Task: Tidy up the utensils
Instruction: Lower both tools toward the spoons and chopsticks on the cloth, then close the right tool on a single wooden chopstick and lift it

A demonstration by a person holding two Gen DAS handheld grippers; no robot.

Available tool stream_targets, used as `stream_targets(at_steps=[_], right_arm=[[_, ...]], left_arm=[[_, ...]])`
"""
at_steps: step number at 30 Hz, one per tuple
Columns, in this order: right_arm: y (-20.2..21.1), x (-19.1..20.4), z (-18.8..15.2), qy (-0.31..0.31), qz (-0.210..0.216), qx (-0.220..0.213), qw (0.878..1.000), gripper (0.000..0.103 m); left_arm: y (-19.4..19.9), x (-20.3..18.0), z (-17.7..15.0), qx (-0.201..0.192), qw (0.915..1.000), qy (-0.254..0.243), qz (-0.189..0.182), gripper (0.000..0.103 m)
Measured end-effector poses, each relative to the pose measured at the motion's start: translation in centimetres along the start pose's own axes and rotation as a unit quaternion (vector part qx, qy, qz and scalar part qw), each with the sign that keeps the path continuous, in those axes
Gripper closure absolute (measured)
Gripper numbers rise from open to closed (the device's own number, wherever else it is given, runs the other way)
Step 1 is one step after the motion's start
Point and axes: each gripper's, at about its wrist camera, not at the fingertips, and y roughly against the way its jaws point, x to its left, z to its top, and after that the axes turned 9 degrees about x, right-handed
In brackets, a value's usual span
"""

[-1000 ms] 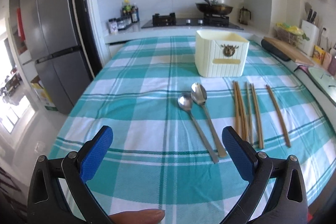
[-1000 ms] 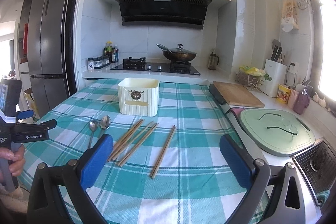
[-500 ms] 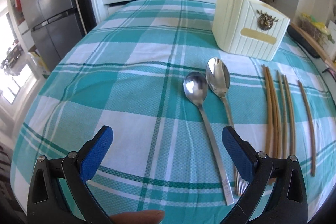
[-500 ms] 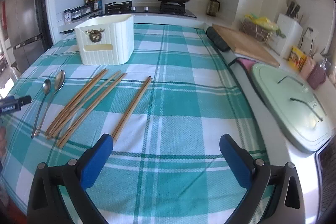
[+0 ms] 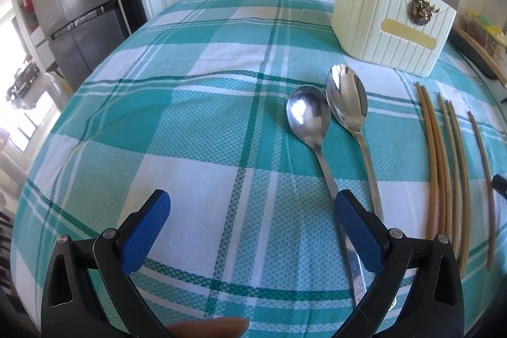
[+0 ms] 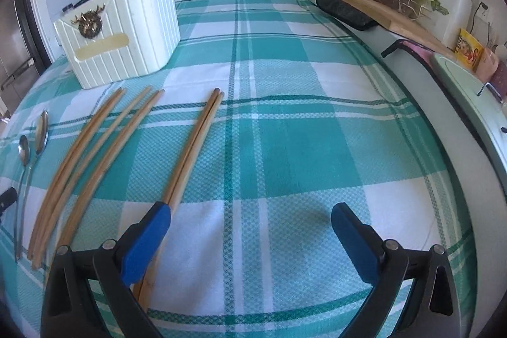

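Right wrist alone shows cutting board (image 6: 408, 18).

1. Smaller spoon (image 5: 306, 113): polished steel, round bowl facing up, flat on the teal-and-white checked cloth; the handle runs toward the camera in the left wrist view.
2. Larger spoon (image 5: 347, 98): polished steel, oval bowl facing up, ribbed neck; lies just right of the smaller spoon, bowls touching or nearly so, handles roughly parallel.
3. Chopstick group (image 6: 95, 148): tan wooden sticks, loosely side by side, flat on the cloth to the right of the spoons; exact count unclear.
4. Chopstick pair (image 6: 196, 144): two tan sticks lying together, apart from the group, further right.
5. Utensil holder (image 6: 126, 30): cream ribbed box, upright, brass stag-head emblem and pale label on front; stands beyond the utensils.
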Motion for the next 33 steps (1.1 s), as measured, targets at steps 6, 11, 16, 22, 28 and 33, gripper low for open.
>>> stream_targets(at_steps=[6,11,16,22,28,33], right_arm=[[-0.4,0.4,0.6,0.007,-0.004,0.004,1.0,0.0],[-0.5,0.5,0.9,0.008,-0.013,0.011,1.0,0.0],[-1.1,-0.5,0.9,-0.007,-0.025,0.023,0.999,0.0],[-0.6,-0.6,0.5,0.02,-0.04,0.026,0.999,0.0],[0.2,-2.5,-0.5,0.045,-0.055,0.045,0.996,0.001],[-0.1,-4.5,-0.2,0.045,-0.022,0.075,0.996,0.001]], left_arm=[[-0.1,-0.6,0.0,0.0,1.0,-0.009,-0.003,0.0],[-0.2,-1.1,-0.4,0.006,0.9998,-0.019,0.008,0.0],[-0.1,-1.0,-0.4,0.01,0.9997,-0.018,0.008,0.0],[0.2,-0.1,-0.7,0.029,0.9988,-0.038,0.009,0.0],[0.5,2.7,-1.0,0.048,0.997,-0.059,0.016,0.0],[-0.2,3.1,0.0,0.079,0.9925,-0.092,-0.01,0.001]])
